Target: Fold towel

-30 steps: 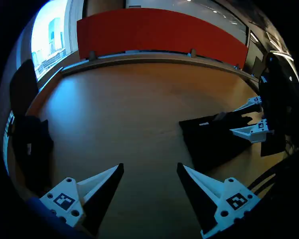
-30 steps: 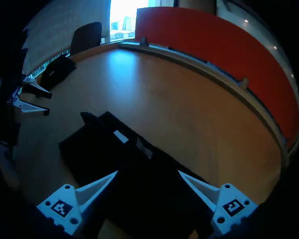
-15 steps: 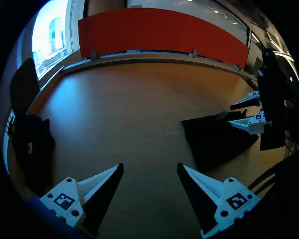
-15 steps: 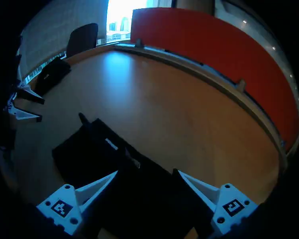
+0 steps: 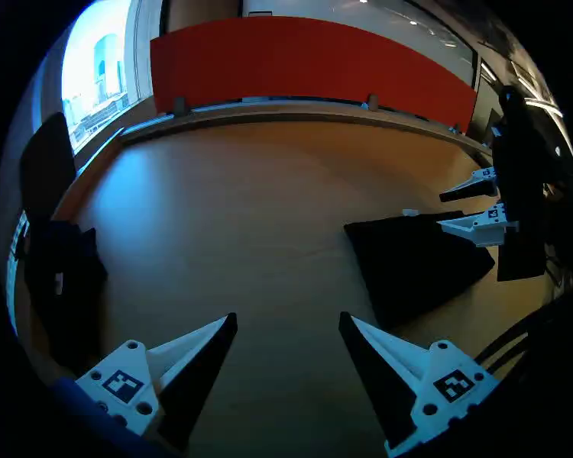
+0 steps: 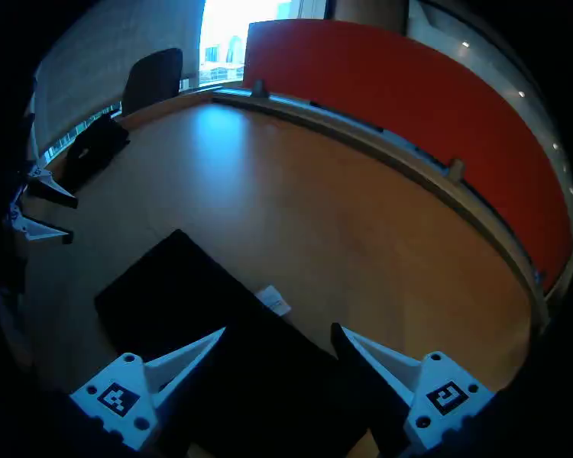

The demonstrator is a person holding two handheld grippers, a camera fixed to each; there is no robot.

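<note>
Towel, dark, is laid flat on the table, nearer its right edge than its left. A white tag is seen at the towel's far edge. Wide bare wood is seen between the towel and the red partition along the far edge.

Right gripper is held just over the towel, fingers spread, nothing pinched. Left gripper is held over bare wood, well apart from the towel, fingers spread, nothing between them.

A dark bag is set at the left edge; its contents cannot be told. A chair is placed beyond the far left corner.
</note>
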